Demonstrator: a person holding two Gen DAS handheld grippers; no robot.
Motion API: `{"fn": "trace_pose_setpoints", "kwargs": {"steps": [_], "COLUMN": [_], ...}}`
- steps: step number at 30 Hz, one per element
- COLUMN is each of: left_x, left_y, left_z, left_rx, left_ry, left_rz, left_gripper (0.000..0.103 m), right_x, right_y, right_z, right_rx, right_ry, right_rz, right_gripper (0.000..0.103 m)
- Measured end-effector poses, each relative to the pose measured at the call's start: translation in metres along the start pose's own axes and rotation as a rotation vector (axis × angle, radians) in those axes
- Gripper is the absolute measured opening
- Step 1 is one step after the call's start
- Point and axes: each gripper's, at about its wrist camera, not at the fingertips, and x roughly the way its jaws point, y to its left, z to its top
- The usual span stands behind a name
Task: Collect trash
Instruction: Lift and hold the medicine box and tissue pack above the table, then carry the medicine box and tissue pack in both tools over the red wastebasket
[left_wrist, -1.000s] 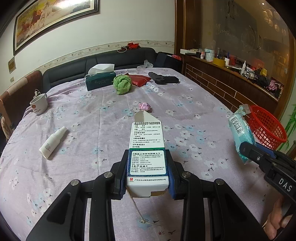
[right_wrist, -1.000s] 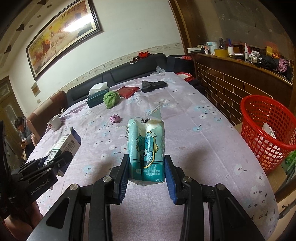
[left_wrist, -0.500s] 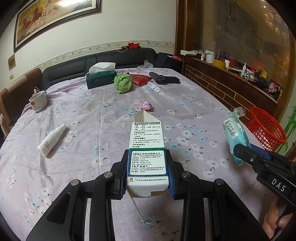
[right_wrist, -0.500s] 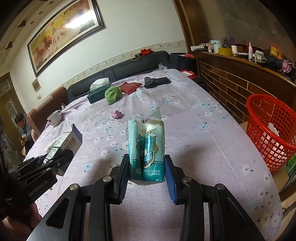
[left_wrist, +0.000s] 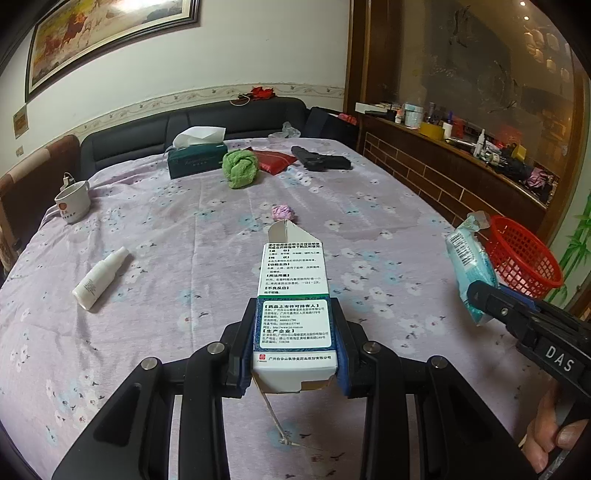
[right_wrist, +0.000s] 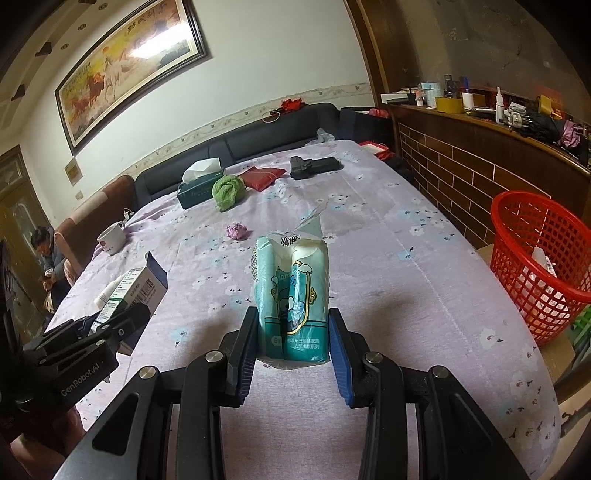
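Centre of both frames: left gripper (left_wrist: 294, 345) clamps light stiff medicine box (left_wrist: 294, 295); right gripper (right_wrist: 291, 341) squeezes soft tissue pack (right_wrist: 291, 291) low.

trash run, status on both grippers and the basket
Left gripper shut on medicine box. Right gripper shut on tissue pack. Red basket off table's right edge, path clear.

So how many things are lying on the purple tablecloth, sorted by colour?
Green: 2, tissue box and rolled cloth
White: 2, mug and spray bottle
Red: 1, pouch
Black: 1, gun-shaped thing
Pink: 1, crumpled wad
Total: 7
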Motion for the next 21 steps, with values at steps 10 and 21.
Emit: {"fn": "trace_pose_setpoints", "kwargs": {"steps": [10,21], "left_x": [0.003,0.0], "left_y": [-0.016,-0.072], "left_z": [0.009,0.032], "left_rx": [0.023,0.114], "left_ry": [0.011,-0.005], "left_rz": [0.002,-0.081], "left_gripper": [0.033,0.033], "right_x": [-0.009,-0.025], "right_y": [-0.016,-0.056], "right_z": [0.002,0.011], "right_rx": [0.048,0.127], "right_ry": [-0.01,-0.06], "right_rz": [0.025,-0.001], "right_gripper": [0.039,0.039]}}
